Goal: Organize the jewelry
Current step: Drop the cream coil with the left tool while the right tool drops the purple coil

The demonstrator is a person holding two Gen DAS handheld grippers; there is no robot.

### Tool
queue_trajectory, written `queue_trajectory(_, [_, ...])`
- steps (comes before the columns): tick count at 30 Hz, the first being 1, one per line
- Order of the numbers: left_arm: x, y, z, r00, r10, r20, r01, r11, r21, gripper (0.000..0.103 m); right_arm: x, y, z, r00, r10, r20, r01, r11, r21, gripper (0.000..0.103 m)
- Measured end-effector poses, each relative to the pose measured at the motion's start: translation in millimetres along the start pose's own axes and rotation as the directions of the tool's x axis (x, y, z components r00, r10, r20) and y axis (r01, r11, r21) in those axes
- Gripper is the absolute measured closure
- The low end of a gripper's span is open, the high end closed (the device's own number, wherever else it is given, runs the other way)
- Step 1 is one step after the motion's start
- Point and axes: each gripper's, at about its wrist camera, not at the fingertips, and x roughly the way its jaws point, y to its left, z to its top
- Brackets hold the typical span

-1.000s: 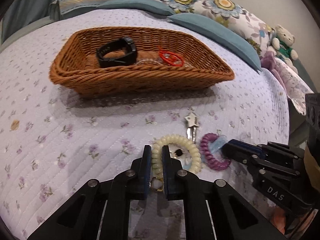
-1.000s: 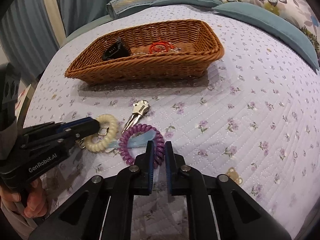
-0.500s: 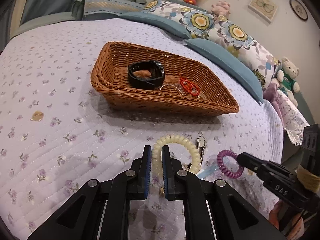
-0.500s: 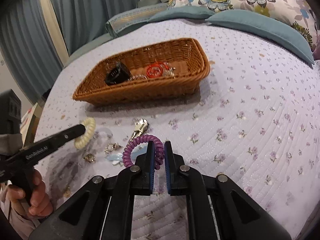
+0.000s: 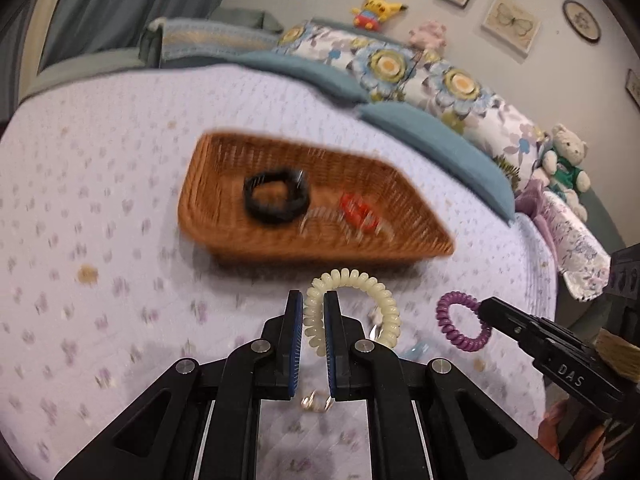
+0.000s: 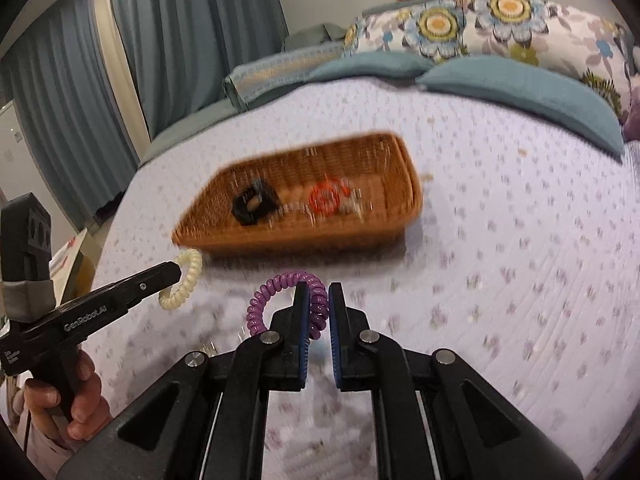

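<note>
Both coils have just left the quilt: left gripper (image 5: pixel 311 312) clamps the cream coil (image 5: pixel 354 306), right gripper (image 6: pixel 318 308) the purple coil (image 6: pixel 280 296); basket (image 5: pixel 212 184) waits at 12 o'clock.

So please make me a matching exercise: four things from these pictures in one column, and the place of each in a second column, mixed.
Things:
1. cream coil bracelet
2. purple coil bracelet
3. black watch
4. yellow plush toy

Places:
A. in the wicker basket
B. held in the left gripper
C. behind the pillows, by the wall
D. held in the right gripper

Pairs: 1-B, 2-D, 3-A, 4-C
</note>
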Motion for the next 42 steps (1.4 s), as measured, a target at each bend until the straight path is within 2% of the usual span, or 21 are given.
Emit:
queue_trajectory(4, [-11,-7,31,0.998,-0.004,0.055,0.003,1.0,0.02,0.093,0,4,31,0.999,0.004,0.049,-0.003,1.0,-0.01,0.092])
queue_trajectory(8, [6,-4,69,0.997,0.023,0.077,-0.026,0.999,0.046,0.093,19,7,67,0.996,-0.006,0.084,0.01,0.999,-0.042,0.092])
queue_trajectory(13, [48,14,90,0.995,0.085,0.046,-0.087,0.995,0.057,0.093,68,0,100,0.998,-0.01,0.059,0.013,0.999,-0.044,0.092])
queue_trajectory(16, [75,33,93,0.995,0.103,0.005,-0.103,0.994,0.03,0.093,110,-9,111,1.0,-0.01,0.004,0.01,1.0,-0.015,0.092])
queue_trajectory(21, [99,44,97,0.99,0.138,-0.021,-0.137,0.99,0.042,0.093,153,-19,115,0.997,-0.004,-0.078,0.005,1.0,0.014,0.092])
queue_trajectory(28, [117,49,92,0.987,0.153,-0.059,-0.15,0.987,0.049,0.093,175,-22,103,0.991,-0.014,-0.135,0.015,1.0,0.006,0.092])
queue_trajectory(34, [112,45,92,0.989,0.141,-0.05,-0.138,0.989,0.057,0.092,172,-27,105,0.991,-0.01,-0.134,0.013,1.0,0.021,0.091])
queue_trajectory(36, [111,45,92,0.991,0.122,-0.054,-0.119,0.992,0.053,0.086,171,-30,104,0.991,-0.012,-0.136,0.016,0.999,0.028,0.089])
queue_trajectory(37, [110,44,92,0.991,0.119,-0.055,-0.116,0.992,0.05,0.073,169,-30,105,0.991,-0.01,-0.136,0.014,0.999,0.032,0.087])
queue_trajectory(38, [107,44,92,0.991,0.125,-0.047,-0.123,0.991,0.048,0.054,167,-32,105,0.991,0.003,-0.134,0.003,0.999,0.042,0.082])
queue_trajectory(39, [103,43,92,0.991,0.131,-0.025,-0.13,0.99,0.049,0.047,164,-33,106,0.992,0.009,-0.128,-0.003,0.999,0.048,0.076])
queue_trajectory(42, [91,37,95,0.991,0.131,0.015,-0.131,0.989,0.069,0.044,152,-33,109,0.995,0.022,-0.099,-0.017,0.999,0.051,0.072])
